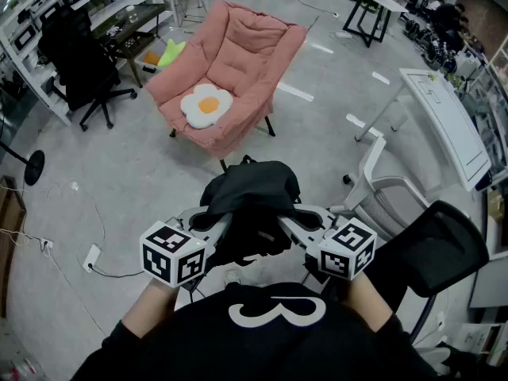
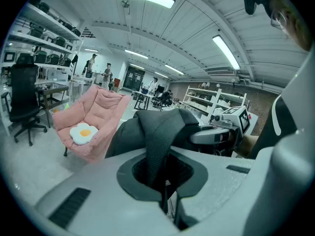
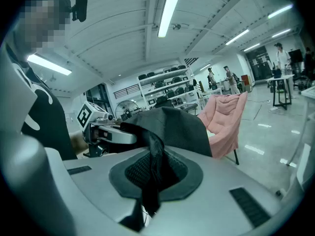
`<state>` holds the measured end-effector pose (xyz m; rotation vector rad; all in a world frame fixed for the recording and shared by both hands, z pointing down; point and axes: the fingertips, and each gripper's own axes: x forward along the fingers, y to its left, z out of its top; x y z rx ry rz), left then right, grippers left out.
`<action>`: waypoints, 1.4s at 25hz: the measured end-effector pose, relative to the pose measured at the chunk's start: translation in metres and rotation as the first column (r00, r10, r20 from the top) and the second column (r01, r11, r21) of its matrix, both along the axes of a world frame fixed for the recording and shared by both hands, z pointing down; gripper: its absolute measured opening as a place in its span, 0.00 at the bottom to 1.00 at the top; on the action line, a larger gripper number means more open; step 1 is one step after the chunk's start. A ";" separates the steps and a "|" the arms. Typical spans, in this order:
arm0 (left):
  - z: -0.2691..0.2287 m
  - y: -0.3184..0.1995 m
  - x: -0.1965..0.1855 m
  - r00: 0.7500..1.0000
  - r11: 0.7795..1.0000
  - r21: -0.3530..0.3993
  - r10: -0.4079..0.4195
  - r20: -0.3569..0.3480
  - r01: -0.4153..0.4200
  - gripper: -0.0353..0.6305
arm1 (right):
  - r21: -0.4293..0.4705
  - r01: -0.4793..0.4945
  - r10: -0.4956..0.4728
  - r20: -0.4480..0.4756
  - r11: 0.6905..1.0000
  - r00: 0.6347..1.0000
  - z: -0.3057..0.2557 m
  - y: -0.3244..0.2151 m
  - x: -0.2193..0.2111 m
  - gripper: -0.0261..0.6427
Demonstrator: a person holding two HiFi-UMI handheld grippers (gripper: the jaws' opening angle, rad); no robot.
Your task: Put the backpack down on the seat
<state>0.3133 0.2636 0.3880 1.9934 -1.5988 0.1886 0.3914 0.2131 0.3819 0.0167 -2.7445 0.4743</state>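
A black backpack (image 1: 250,193) hangs in the air between my two grippers, above the grey floor. My left gripper (image 1: 213,227) is shut on one black strap (image 2: 156,146) of it; in the left gripper view the gripper (image 2: 165,191) has the webbing pinched between the jaws. My right gripper (image 1: 292,227) is shut on another strap (image 3: 153,166), which runs down through the jaws of the gripper (image 3: 147,193). The seat is a pink padded chair (image 1: 238,62) ahead of the bag, with a fried-egg cushion (image 1: 206,104) lying on it. The chair (image 2: 101,112) stands apart from the backpack (image 2: 130,136).
A black office chair (image 1: 79,62) stands left of the pink chair, by shelving. At the right stand a white-grey chair (image 1: 389,197), a black chair (image 1: 432,252) and a white desk (image 1: 444,121). A power strip (image 1: 91,258) with cable lies on the floor at the left.
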 end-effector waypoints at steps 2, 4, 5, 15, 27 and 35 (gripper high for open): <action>0.000 0.003 -0.008 1.000 1.000 0.000 0.004 0.004 -0.004 0.07 | -0.006 -0.006 0.006 -0.002 1.000 1.000 0.001 0.003 -0.007 0.08; 0.000 0.006 -0.016 1.000 1.000 0.002 0.008 0.008 -0.008 0.07 | -0.008 -0.006 0.006 -0.007 1.000 1.000 0.003 0.006 -0.015 0.08; 0.000 0.007 -0.020 1.000 1.000 0.004 0.009 0.009 -0.009 0.07 | -0.007 -0.005 0.005 -0.009 1.000 1.000 0.003 0.007 -0.019 0.08; 0.008 0.028 -0.074 1.000 1.000 0.015 0.002 0.002 -0.002 0.07 | -0.017 -0.011 0.011 -0.017 1.000 1.000 0.010 0.024 -0.075 0.08; 0.009 0.053 -0.143 0.996 0.996 0.011 -0.091 0.021 0.090 0.07 | -0.043 0.065 -0.065 0.011 0.997 0.998 0.012 0.044 -0.148 0.08; 0.030 0.025 -0.200 0.987 0.987 -0.032 -0.159 -0.002 0.159 0.07 | -0.089 0.119 -0.119 0.003 0.989 0.993 0.033 0.009 -0.211 0.08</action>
